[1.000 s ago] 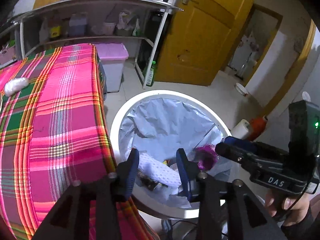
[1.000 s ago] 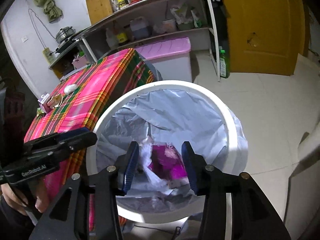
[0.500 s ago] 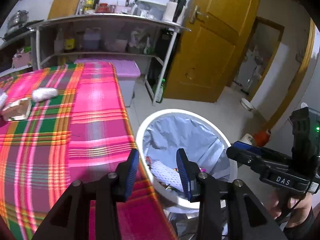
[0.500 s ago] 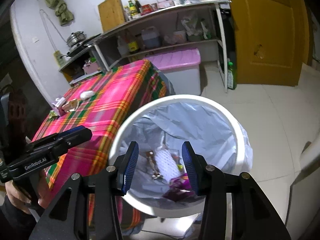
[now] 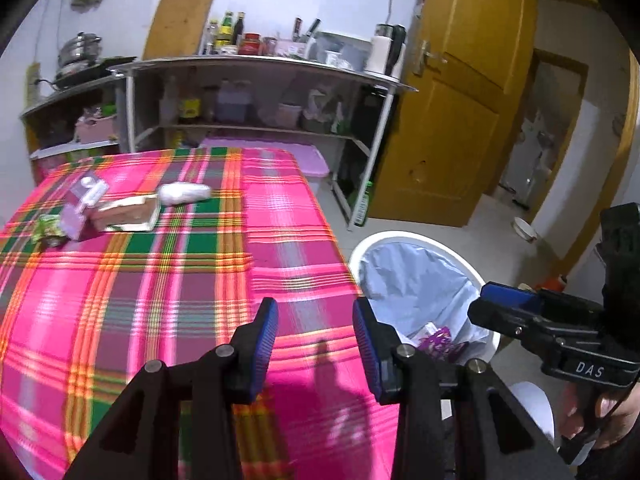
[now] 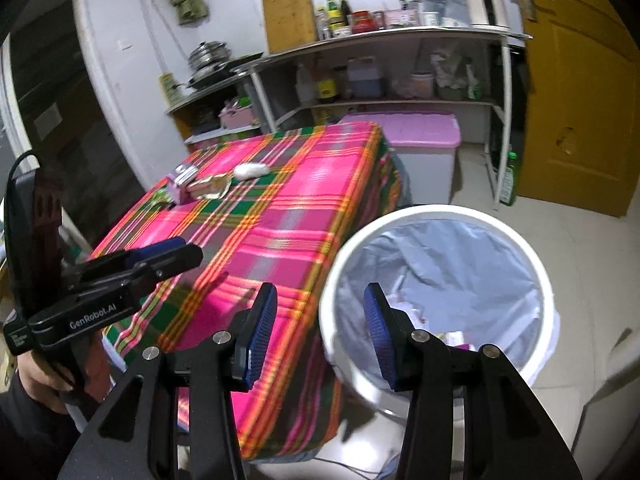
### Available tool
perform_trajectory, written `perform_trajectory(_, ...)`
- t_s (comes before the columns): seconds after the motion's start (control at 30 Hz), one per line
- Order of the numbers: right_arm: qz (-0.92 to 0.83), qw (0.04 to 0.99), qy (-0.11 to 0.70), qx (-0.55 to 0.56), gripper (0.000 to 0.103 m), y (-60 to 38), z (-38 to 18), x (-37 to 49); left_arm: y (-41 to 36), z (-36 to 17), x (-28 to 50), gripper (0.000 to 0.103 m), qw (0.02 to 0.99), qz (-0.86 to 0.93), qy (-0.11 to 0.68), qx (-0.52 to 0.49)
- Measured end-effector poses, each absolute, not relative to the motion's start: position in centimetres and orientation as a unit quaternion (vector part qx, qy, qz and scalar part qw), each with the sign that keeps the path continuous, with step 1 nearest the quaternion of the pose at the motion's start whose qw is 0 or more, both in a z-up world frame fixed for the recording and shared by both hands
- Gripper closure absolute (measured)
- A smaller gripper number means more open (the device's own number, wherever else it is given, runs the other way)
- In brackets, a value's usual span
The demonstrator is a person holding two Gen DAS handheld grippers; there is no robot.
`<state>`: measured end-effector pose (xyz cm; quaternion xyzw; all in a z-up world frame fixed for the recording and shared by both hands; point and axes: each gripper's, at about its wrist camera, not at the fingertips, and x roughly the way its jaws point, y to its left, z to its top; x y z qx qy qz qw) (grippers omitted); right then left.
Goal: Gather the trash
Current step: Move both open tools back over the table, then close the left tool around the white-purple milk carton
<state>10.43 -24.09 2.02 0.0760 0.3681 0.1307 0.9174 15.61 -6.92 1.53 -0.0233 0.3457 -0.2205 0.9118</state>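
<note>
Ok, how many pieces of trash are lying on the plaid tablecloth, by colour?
purple carton: 1
tan packet: 1
white bundle: 1
green wrapper: 1
Total: 4, all clustered at the far left of the cloth.

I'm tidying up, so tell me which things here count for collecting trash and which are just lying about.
For the job:
trash bin
white wad
flattened wrapper
purple carton
green scrap
left gripper, open
right gripper, open

Just there:
pink-lidded tub
shelves
door
green bottle
</note>
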Motion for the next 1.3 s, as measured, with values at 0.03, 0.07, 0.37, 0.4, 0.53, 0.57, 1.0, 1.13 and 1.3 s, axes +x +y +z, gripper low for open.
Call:
perform_trajectory(0.03,0.135,0.917,0.368,0.072,0.057,-23.6,2.1,10.5,-6.3,1.7,15.5,0.064,0.914,-0.214,0.344,-0.024)
perform_trajectory(0.07,0.14,0.916,0.369,0.069,0.057,-23.1,2.1,10.5,-5.9,1.7,15.3,0.064,0.915,-0.21,0.343,-0.023)
perform_trajectory(0.37,0.174,0.913,0.364,0.054,0.053,-19.9,3.1,11.5,-1.9,2.4,14.2,0.065,0.927,-0.175,0.331,-0.031)
perform_trajectory(0.4,0.179,0.914,0.361,0.051,0.051,-19.4,3.4,11.8,-1.4,2.6,14.2,0.064,0.928,-0.171,0.329,-0.033)
perform_trajectory(0.53,0.192,0.913,0.358,0.034,0.05,-17.7,4.2,12.6,0.6,3.2,14.6,0.064,0.933,-0.153,0.322,-0.037)
perform_trajectory(0.57,0.196,0.913,0.356,0.03,0.05,-17.2,4.5,12.9,1.1,3.4,14.8,0.064,0.935,-0.149,0.321,-0.038)
perform_trajectory(1.0,0.249,0.902,0.354,0.008,0.046,-11.1,6.3,17.0,7.5,4.7,17.1,0.064,0.947,-0.092,0.306,-0.034)
perform_trajectory(1.13,0.254,0.899,0.356,-0.002,0.045,-9.8,6.1,18.5,9.2,4.5,18.4,0.064,0.947,-0.081,0.308,-0.037)
perform_trajectory(1.3,0.259,0.895,0.363,-0.021,0.045,-8.1,5.4,21.3,11.6,3.9,21.0,0.064,0.946,-0.069,0.314,-0.044)
